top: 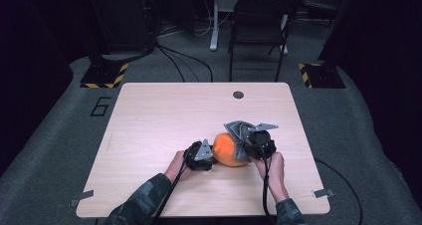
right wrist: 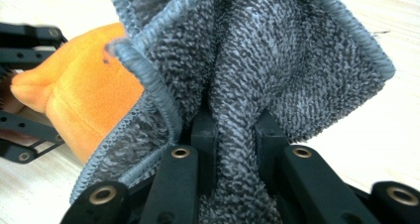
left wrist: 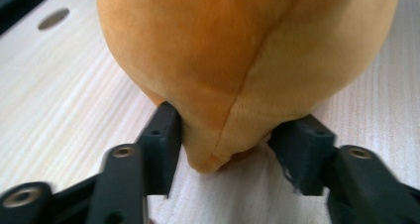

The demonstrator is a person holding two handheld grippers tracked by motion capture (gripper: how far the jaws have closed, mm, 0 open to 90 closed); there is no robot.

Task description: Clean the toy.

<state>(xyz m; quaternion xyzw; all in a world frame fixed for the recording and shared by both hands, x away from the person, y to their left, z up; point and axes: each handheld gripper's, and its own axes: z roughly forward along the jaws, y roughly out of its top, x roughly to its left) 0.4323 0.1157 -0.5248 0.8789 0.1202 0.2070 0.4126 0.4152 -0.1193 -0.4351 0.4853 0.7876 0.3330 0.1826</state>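
1. The left claw was clamped on the tapered lower tip of a round orange plush toy; both black pads pressed into the soft fabric, one on each side of a seam.
2. The toy rose just ahead of that claw, its bulk resting on the pale wooden desk.
3. The right claw was clenched on a bunched fold of a grey terry cloth with stitched edging, which stood up between its jaws and fanned out above them.
4. The cloth lay against the orange toy, covering its near side in the right claw's view.
5. From above, the toy sat between the left claw and the right claw near the front of the desk, with the cloth draped on its right and far side.
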